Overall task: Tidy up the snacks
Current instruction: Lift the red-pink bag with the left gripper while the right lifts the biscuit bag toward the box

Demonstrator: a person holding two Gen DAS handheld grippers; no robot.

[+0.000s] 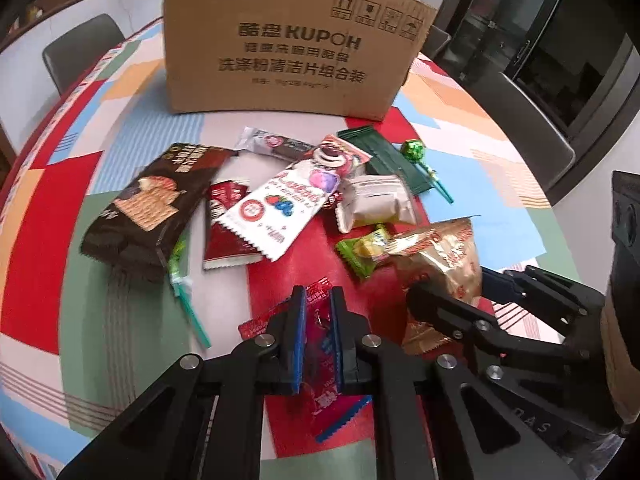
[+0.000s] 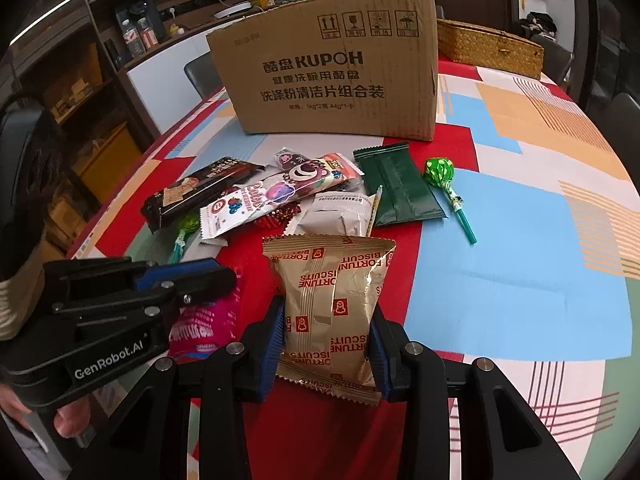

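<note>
My left gripper is shut on a red snack packet near the table's front; it shows from the side in the right wrist view with the packet pink-red. My right gripper is shut on a gold Fortune Biscuits bag, also seen in the left wrist view. A pile of snacks lies ahead: a dark biscuit pack, a white bear-printed packet, a white pouch, a dark green packet and a green lollipop. A cardboard box stands behind.
The table wears a colourful patchwork cloth. A woven basket stands at the back right behind the box. Chairs stand around the table. A second green lollipop lies by the biscuit pack.
</note>
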